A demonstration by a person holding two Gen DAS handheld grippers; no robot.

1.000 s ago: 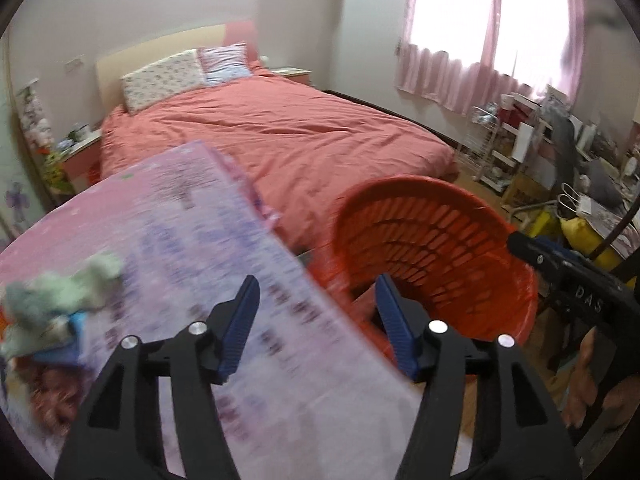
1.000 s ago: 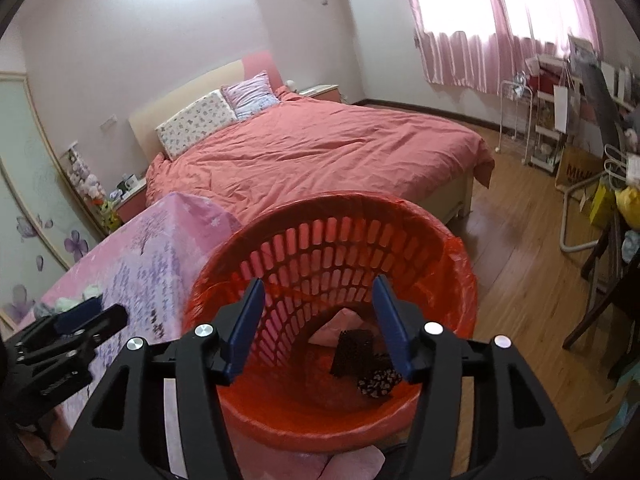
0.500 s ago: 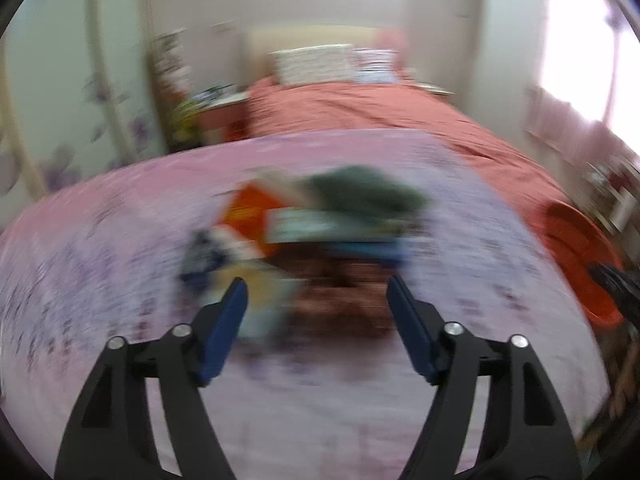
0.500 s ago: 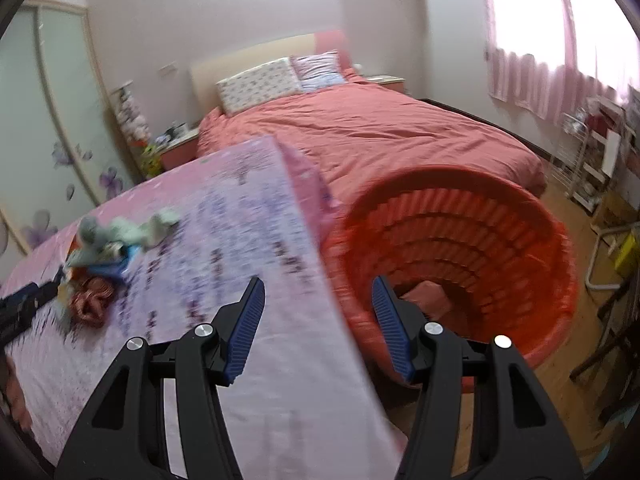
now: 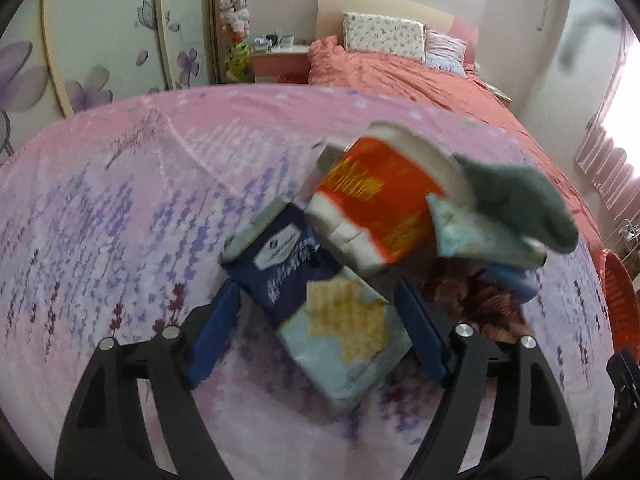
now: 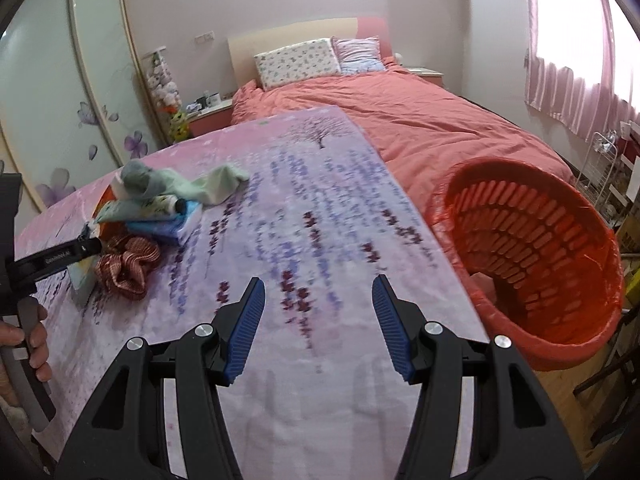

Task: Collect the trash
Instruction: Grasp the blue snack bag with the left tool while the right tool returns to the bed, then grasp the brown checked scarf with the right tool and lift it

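On the left, the left tool (image 5: 318, 328) is hanging released, jaws wide, over the heap of trash on the counter (image 5: 120, 208), straddling a pale cracker packet (image 5: 344, 340) without pressing it. That packet is looking light, thin and crinkly, likely slippery, so pinching it across its flat middle or one edge seems best. Just behind it are lying a dark blue pouch (image 5: 280, 264), a red and white paper cup (image 5: 376, 208) that is probably easy to crush, and a soft grey sock (image 5: 516, 196). Further right, the right tool (image 6: 318, 324) is hovering released and empty above the bare flowered cloth, well apart from the heap. At the far right, a red basket (image 6: 532, 248) is standing just beside the counter's edge, and a bed (image 6: 400, 120) with a coral cover is filling the room behind.
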